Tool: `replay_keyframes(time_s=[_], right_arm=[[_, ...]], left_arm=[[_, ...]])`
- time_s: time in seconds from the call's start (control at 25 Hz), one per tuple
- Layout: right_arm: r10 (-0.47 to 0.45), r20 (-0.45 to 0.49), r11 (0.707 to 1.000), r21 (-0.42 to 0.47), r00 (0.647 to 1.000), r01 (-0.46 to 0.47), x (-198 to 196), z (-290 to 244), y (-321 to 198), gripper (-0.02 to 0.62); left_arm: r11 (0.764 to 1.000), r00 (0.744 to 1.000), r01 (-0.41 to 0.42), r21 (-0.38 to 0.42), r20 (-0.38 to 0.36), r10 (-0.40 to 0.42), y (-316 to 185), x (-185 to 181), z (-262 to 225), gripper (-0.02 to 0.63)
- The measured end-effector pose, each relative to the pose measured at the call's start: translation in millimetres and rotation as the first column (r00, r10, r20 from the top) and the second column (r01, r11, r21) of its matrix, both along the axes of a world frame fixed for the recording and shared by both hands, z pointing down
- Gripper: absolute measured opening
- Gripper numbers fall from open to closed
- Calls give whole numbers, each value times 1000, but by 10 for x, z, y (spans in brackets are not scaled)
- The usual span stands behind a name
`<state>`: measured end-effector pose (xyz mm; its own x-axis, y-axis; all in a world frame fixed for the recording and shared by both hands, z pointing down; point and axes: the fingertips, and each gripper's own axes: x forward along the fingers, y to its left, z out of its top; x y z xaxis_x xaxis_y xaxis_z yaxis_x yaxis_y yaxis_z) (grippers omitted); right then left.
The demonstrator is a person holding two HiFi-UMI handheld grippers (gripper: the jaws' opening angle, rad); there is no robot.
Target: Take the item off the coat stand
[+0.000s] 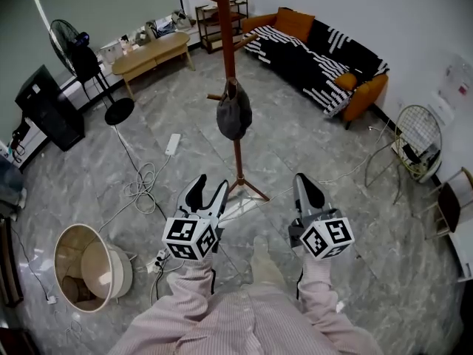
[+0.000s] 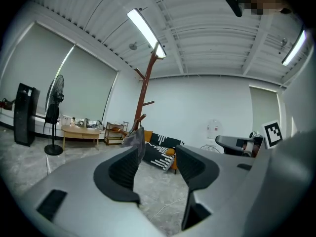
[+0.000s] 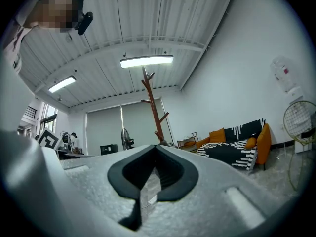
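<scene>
Dark grey item (image 1: 233,112), prob. a cap or soft bag, hangs on a short low peg of the coat stand (image 1: 225,35), about mid-room. It sits on the near side of the pole and droops straight down, so its long axis is vertical.

It lies ahead of both claws, well apart from them, nothing in the air between. The left claw (image 1: 208,191) is the nearer one. In the head view the item is up-frame & a touch right of it. In the left gripper view it shows just over the left jaw, left of the gap, so I'd say that claw aims slightly right of the item & needs a small swing back.

Left claw: jaws wide apart, nothing between them. Right claw (image 1: 307,187): jaws together, only a thin slit, empty. It sits further off to the side.

In the way:
- The peg itself. The item looks hooked over it, so it prob. wants lifting up & toward the person, not a straight pull.
- The pole is right behind the item, so a deep reach could knock it.
- The stand's feet (image 1: 247,187) splay on the floor in front of the person.

Around, none blocking:
- cables (image 1: 144,183) & power strip (image 1: 173,143), floor left
- bin (image 1: 89,265), near left
- fan (image 1: 70,46) & low worktop (image 1: 151,54), far left
- sofa (image 1: 318,58), far right
</scene>
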<state>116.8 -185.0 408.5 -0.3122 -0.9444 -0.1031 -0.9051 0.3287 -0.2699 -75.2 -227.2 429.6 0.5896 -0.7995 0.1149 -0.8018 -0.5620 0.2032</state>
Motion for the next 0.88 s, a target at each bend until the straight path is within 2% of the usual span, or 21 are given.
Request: replay_keyframes(time_s=[0.52, 0.88], right_arm=[[-131, 6, 991, -3, 991, 131, 223, -161, -1297, 5], [-184, 9, 983, 2, 983, 184, 398, -152, -1879, 5]], left_arm=[[996, 996, 93, -8, 0, -93, -1148, 356, -130, 219], [992, 993, 118, -34, 32, -117, -1748, 616, -4, 224]])
